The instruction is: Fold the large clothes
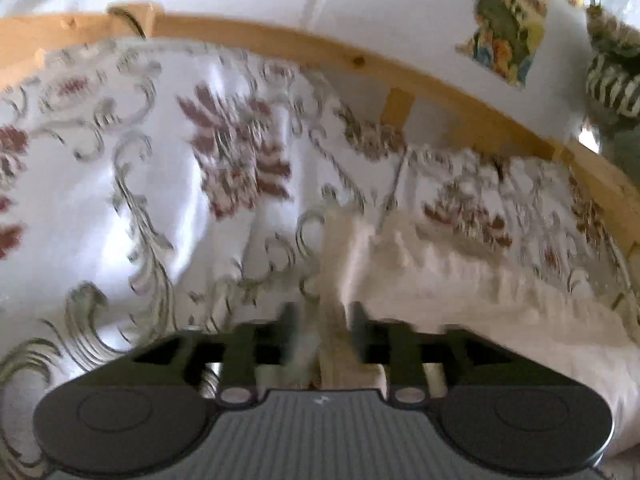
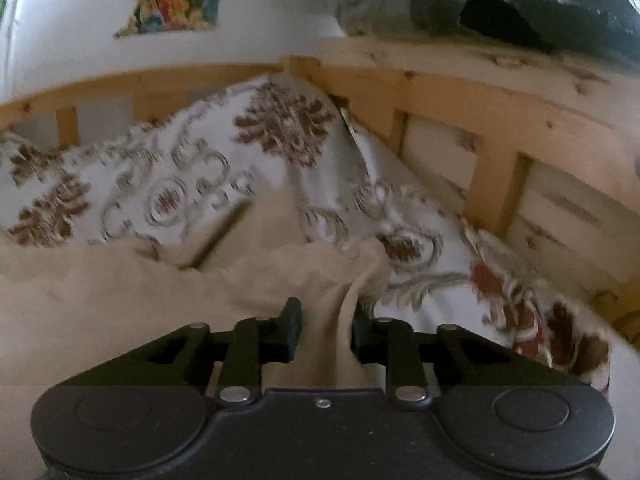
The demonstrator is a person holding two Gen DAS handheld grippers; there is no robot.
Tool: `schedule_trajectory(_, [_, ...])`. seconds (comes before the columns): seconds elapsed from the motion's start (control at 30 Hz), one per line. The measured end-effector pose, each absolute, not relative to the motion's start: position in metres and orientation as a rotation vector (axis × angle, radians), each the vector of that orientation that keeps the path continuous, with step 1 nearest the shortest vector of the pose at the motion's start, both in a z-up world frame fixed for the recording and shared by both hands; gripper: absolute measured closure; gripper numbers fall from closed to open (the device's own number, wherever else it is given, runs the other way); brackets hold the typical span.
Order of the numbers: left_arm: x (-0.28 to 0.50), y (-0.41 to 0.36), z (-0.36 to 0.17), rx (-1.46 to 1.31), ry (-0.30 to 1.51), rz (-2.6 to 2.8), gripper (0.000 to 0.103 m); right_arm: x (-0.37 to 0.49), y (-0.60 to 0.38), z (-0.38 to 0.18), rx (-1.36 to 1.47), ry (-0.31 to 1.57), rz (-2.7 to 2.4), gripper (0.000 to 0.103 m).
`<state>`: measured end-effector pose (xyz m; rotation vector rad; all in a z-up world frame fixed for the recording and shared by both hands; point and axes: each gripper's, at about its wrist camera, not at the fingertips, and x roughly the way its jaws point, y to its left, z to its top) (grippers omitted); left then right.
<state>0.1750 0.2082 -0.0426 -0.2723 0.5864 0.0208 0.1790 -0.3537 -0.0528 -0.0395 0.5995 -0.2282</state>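
Observation:
A beige garment (image 1: pixel 440 280) lies rumpled on a white bedspread with red and grey floral print (image 1: pixel 160 160). In the left wrist view a narrow band of it runs up between the fingers of my left gripper (image 1: pixel 322 320). The band lies close to the right finger, a pale gap shows beside the left one, and the picture is blurred. In the right wrist view the beige garment (image 2: pixel 120 280) fills the lower left. A raised fold of it fills the space between the fingers of my right gripper (image 2: pixel 326 324), which is shut on it.
A pale wooden bed rail (image 1: pixel 280 40) runs behind the bedspread (image 2: pixel 280 140), and its slatted part (image 2: pixel 440 88) stands at the right. A teal blanket (image 2: pixel 520 0) is heaped on the rail's top. A colourful picture (image 1: pixel 508 28) hangs on the white wall.

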Motion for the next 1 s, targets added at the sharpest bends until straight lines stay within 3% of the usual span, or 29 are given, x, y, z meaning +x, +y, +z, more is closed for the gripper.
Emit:
schedule_trajectory(0.03, [0.169,0.206,-0.037,-0.264,0.539,0.03,0.018,0.176,-0.352,-0.053,-0.043,0.593,-0.234,0.072])
schedule_trajectory(0.07, [0.16,0.202,-0.032,-0.25,0.474,0.037,0.012,0.173,-0.35,-0.052,-0.051,0.587,-0.244,0.064])
schedule_trajectory(0.2, [0.14,0.172,-0.018,-0.146,0.373,-0.035,0.007,0.155,-0.326,-0.035,-0.136,0.504,-0.278,0.036])
schedule_trajectory(0.27, [0.135,0.155,-0.021,-0.08,0.366,-0.079,0.005,0.147,-0.302,-0.024,-0.197,0.431,-0.219,0.014])
schedule_trajectory(0.47, [0.145,0.109,-0.061,0.231,0.504,-0.069,0.007,0.156,-0.225,-0.019,-0.314,0.349,0.09,0.009])
schedule_trajectory(0.7, [0.169,0.151,-0.084,0.03,0.655,-0.012,0.005,0.189,-0.196,-0.076,-0.301,0.558,0.122,0.011])
schedule_trajectory(1.0, [0.176,0.169,-0.092,-0.069,0.679,-0.007,0.002,0.185,-0.207,-0.096,-0.23,0.548,0.134,0.009])
